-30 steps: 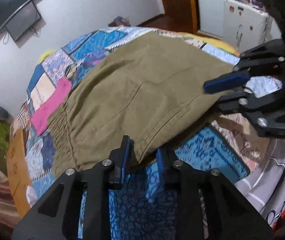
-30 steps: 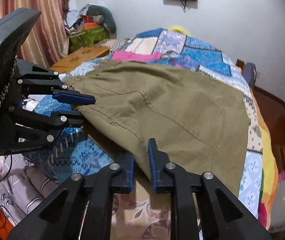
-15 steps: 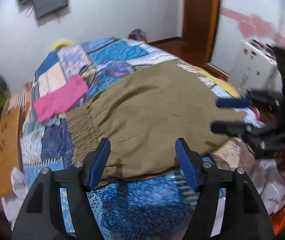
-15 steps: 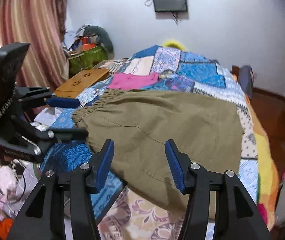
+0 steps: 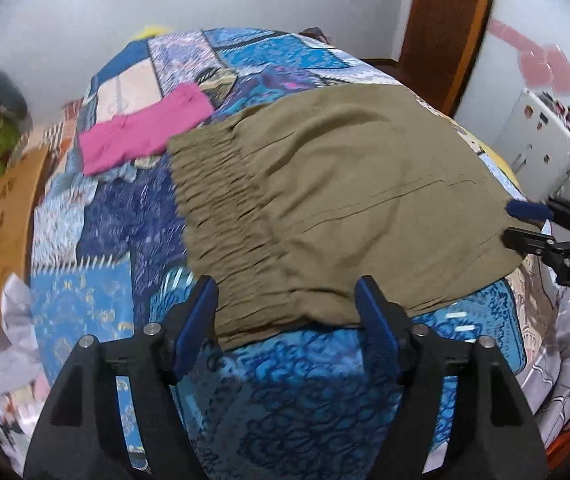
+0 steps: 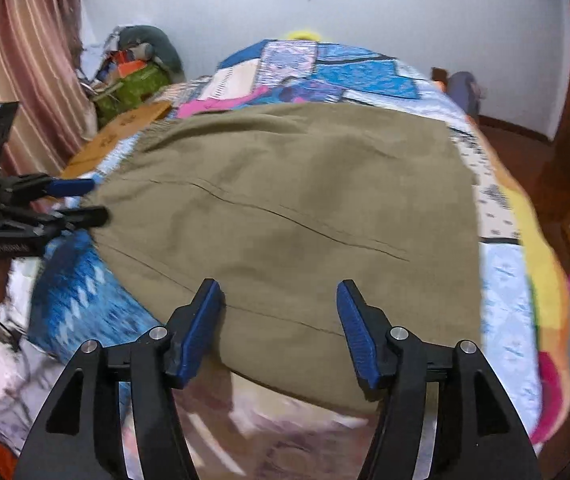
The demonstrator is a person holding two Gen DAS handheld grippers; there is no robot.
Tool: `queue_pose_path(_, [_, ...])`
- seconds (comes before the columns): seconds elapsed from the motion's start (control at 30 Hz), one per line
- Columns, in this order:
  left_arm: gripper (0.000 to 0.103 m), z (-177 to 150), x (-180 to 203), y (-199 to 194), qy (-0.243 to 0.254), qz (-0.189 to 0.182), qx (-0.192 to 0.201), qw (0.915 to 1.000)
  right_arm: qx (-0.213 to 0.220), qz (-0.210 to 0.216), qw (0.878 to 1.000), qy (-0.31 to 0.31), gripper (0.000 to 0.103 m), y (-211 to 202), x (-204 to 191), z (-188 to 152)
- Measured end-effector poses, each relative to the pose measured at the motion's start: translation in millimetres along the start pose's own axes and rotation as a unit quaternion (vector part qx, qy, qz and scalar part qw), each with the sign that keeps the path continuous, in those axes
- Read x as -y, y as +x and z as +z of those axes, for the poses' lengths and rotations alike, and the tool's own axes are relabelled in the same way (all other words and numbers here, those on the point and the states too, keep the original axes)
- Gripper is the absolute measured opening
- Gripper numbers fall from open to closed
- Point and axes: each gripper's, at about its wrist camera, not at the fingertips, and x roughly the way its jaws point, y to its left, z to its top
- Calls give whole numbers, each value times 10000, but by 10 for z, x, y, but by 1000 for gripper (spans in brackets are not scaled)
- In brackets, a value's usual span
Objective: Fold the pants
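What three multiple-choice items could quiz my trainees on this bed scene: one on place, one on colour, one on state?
1. The pink garment lies where?
A. beyond the waistband
B. on the floor
C. between the left fingers

2. The pants are what colour?
A. black
B. olive-brown
C. red

3. The left gripper and right gripper are
A. both shut on cloth
B. both open
C. one open, one shut

Key: 1 A, it rests on the quilt past the gathered waistband; 2 B, plain in both views; 3 B, fingers spread wide, pants flat.
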Motion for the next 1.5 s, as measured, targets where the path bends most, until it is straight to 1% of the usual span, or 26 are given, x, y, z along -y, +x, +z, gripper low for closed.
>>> queue_pose_path(0.03, [75,-9,-32,2,-73,-44,-3,10000,-28,-15,9999,110,56,-29,58,-44])
queue_pose_path(0.1, [76,-24,-84,3,-217,-114,-17,9997,-55,-180,9991,374,56,-94,216,-127])
queue_pose_path(0.17, [76,-22,-81,-9,-201,-109,-6,9997,-99,-322,9979,555,56,-139,336,-202])
queue_pose_path(0.2, [76,-22,-69,-24,-139,-74,18,9999,-129,-433,9967,678,56,-170,420,-263])
queue_pose_path(0.23, [76,-20,-51,-44,-60,-20,39,10000,-138,-452,9961,750,56,-189,478,-305])
queue_pose_path(0.3, [76,-2,-29,-93,28,67,70,9999,-145,-456,9958,784,56,-246,507,-344])
queue_pose_path(0.4, [76,65,-53,-206,64,67,200,9998,-197,-548,9960,673,58,-300,471,-317])
queue_pose_path(0.5, [76,210,-140,-340,-41,104,391,9992,-140,-579,9965,592,59,-365,420,-252])
queue_pose_path(0.6, [76,396,-261,-425,-218,110,536,9983,120,-572,9966,585,59,-426,441,-107])
queue_pose_path(0.73, [76,662,-391,-379,-359,273,551,9975,414,-614,9959,524,59,-502,527,106])
queue_pose_path(0.83, [76,833,-501,-236,-553,240,457,9971,527,-628,9952,527,60,-490,627,306])
queue_pose_path(0.9, [76,942,-564,-85,-695,177,343,9968,569,-681,9949,486,60,-441,686,427])
queue_pose_path(1.0, [76,1067,-617,120,-748,180,172,9969,569,-769,9946,390,60,-317,789,601])
queue_pose_path(1.1, [76,1190,-701,277,-816,176,163,9964,526,-772,9951,320,60,-190,887,741])
queue_pose_path(1.17, [76,1236,-748,349,-884,88,171,9959,434,-785,9957,238,60,-28,987,914])
queue_pose_path(1.27, [76,1278,-794,499,-901,-51,79,9959,397,-809,9959,100,60,147,1085,1095])
queue_pose_path(1.3, [76,1285,-805,540,-911,-133,34,9958,371,-774,9962,112,60,250,1135,1174])
queue_pose_path(1.33, [76,1278,-819,615,-957,-299,-65,9949,363,-726,9966,131,60,305,1196,1222])
queue_pose_path(1.37, [74,1271,-819,672,-983,-372,-145,9944,364,-614,9973,173,60,395,1241,1281])
queue_pose_path(1.4, [71,1265,-822,715,-988,-365,-198,9942,350,-551,9977,193,60,449,1255,1314])
queue_pose_path(1.47, [64,1249,-827,826,-945,-164,-275,9950,280,-395,9986,204,59,615,1283,1380])
queue_pose_path(1.5, [61,1245,-838,853,-938,-127,-288,9951,221,-359,9990,147,58,723,1277,1409])
